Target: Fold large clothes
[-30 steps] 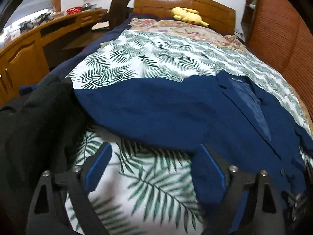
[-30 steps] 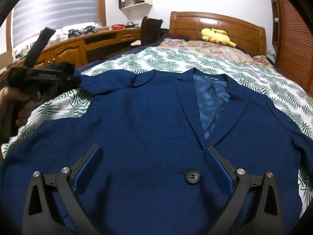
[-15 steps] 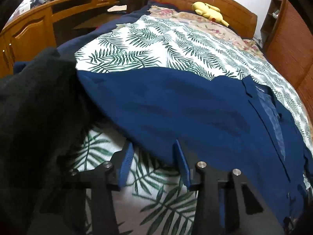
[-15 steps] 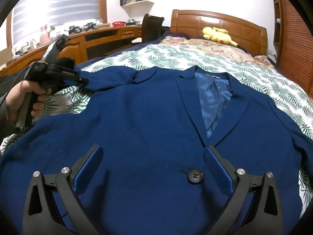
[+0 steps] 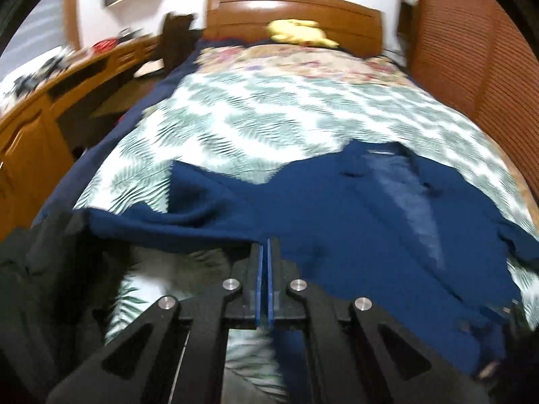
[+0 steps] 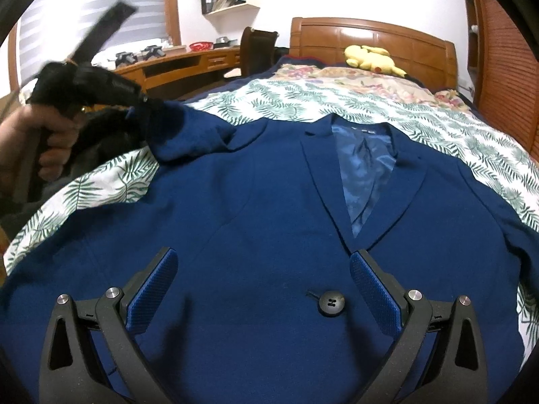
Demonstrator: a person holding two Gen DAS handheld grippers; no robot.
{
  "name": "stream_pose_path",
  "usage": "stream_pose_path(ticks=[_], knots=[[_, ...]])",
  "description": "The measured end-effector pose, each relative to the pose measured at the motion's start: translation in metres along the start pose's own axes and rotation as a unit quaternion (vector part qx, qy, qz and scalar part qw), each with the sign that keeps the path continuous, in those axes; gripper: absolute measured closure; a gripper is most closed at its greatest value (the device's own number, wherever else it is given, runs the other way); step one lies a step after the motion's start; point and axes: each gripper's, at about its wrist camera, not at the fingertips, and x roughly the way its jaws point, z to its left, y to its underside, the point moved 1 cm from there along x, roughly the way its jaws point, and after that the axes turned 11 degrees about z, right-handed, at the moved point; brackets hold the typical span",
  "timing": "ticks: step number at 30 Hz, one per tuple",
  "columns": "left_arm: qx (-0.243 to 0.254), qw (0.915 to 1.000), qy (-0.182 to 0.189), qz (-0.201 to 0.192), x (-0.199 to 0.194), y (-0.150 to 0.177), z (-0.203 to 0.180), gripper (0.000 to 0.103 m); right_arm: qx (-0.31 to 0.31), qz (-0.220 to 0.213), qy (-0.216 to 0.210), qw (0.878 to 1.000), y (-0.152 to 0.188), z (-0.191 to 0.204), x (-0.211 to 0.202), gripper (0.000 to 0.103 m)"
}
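A navy blue blazer (image 6: 269,222) lies front-up on the leaf-print bedspread (image 6: 337,104), lapels open on blue lining, one black button (image 6: 331,304) near me. My left gripper (image 5: 264,245) is shut on the edge of the blazer's left sleeve (image 5: 209,215) and holds it lifted off the bed. In the right wrist view the left gripper (image 6: 148,107) grips that sleeve (image 6: 188,131) at the upper left. My right gripper (image 6: 262,269) is open and empty, low over the blazer's front beside the button.
A black garment (image 5: 43,269) lies piled at the bed's left edge. A wooden desk (image 6: 188,64) and a chair (image 6: 259,50) stand to the left. A yellow plush toy (image 6: 370,57) lies by the wooden headboard (image 6: 374,40). A slatted wooden wardrobe (image 5: 478,60) stands to the right.
My left gripper closed on the sleeve's edge and lifted it up and inward. The sleeve now bunches near the shoulder. My right gripper stayed open over the blazer's front.
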Motion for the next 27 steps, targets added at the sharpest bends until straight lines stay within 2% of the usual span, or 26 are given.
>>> stream_pose_path(ticks=[3,8,12,15,20,27], knots=[[0.029,0.9992,0.026,-0.009,-0.021,-0.001,-0.036,0.103,0.009,-0.005,-0.003,1.0,0.0,-0.004,-0.004,0.0],[0.047,0.9989,0.003,0.008,-0.033,0.005,-0.063,0.103,0.02,-0.013,-0.008,1.0,0.0,-0.01,-0.012,0.0],[0.053,0.9983,0.0,0.027,-0.031,0.02,-0.057,0.099,0.025,-0.015,-0.011,1.0,0.0,-0.011,-0.012,0.0],[0.044,0.9982,0.016,0.037,-0.031,0.035,-0.049,0.094,0.023,-0.013,-0.01,1.0,0.001,-0.011,-0.012,0.0],[0.043,0.9982,0.021,0.035,-0.039,0.053,-0.039,0.083,0.021,-0.013,-0.008,1.0,0.001,-0.011,-0.012,0.0],[0.023,0.9995,-0.011,0.021,-0.039,0.051,-0.009,0.073,0.019,-0.01,-0.006,1.0,0.001,-0.008,-0.011,0.0]])
